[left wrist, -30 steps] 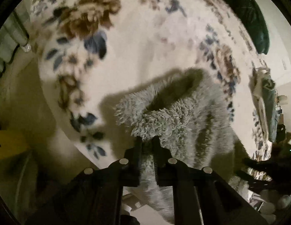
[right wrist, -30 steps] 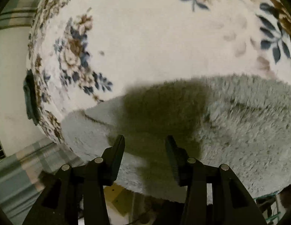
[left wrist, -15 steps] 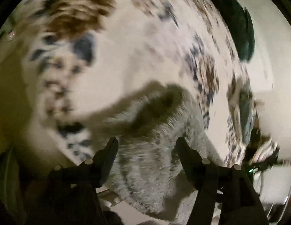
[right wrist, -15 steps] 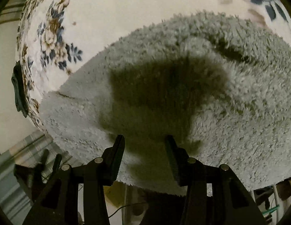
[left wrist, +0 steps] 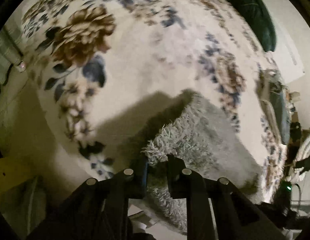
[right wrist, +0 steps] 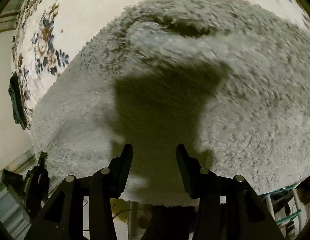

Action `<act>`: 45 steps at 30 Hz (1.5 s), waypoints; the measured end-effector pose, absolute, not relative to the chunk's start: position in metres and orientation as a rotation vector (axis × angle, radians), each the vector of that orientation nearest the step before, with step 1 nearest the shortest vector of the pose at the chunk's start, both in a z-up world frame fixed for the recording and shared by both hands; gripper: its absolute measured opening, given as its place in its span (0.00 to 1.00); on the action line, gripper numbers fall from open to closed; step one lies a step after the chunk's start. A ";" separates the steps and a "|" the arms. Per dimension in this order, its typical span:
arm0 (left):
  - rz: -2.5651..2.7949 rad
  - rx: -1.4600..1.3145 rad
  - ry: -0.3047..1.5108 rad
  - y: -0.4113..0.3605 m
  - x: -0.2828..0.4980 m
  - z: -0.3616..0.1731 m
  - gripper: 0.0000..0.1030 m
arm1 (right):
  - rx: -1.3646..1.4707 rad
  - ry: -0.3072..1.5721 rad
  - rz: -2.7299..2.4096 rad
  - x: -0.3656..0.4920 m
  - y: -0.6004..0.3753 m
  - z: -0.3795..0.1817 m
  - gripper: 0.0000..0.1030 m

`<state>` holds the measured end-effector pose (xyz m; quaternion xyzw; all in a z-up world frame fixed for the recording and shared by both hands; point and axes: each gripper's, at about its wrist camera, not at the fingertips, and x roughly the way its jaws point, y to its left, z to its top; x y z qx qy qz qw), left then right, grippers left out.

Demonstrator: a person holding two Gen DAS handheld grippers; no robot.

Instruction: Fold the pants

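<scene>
The fluffy grey pants (right wrist: 195,64) lie on a floral blanket (left wrist: 147,46) and fill most of the right wrist view. My right gripper (right wrist: 154,154) is open and empty, just above the near part of the pants. In the left wrist view my left gripper (left wrist: 156,163) is shut on a fuzzy edge of the pants (left wrist: 187,136), with pile bunched between its fingers. The pants run away to the right of it.
The blanket's near edge drops to a pale floor (left wrist: 17,124). A dark green cushion (left wrist: 252,14) lies at the far right edge of the blanket. A pile of clothes and clutter (left wrist: 278,104) sits to the right.
My left gripper opened half a second ago and has now closed again on the pants' edge. My right gripper stayed open and moved farther over the pants.
</scene>
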<state>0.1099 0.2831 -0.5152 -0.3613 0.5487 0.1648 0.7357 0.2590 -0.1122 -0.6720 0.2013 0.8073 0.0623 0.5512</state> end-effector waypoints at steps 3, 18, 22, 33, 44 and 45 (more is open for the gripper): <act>0.365 -0.807 1.289 0.285 0.110 -0.545 0.14 | 0.483 1.913 0.137 0.246 -0.134 -0.666 0.46; 0.410 -0.693 1.370 0.276 0.110 -0.553 0.18 | 0.919 1.889 -0.360 0.114 -0.320 -0.677 0.52; 0.415 -0.652 1.389 0.270 0.117 -0.534 0.25 | 0.965 1.933 -0.351 0.099 -0.343 -0.693 0.44; 0.284 -0.198 1.244 0.124 0.172 -0.413 0.92 | 1.134 1.460 -0.357 0.054 -0.534 -0.592 0.64; -0.327 0.051 1.380 -0.217 0.216 -0.485 0.92 | 1.182 1.162 -0.640 -0.009 -0.796 -0.562 0.64; -0.351 0.088 1.393 -0.239 0.220 -0.496 0.92 | 1.174 1.177 -0.603 0.002 -0.802 -0.564 0.64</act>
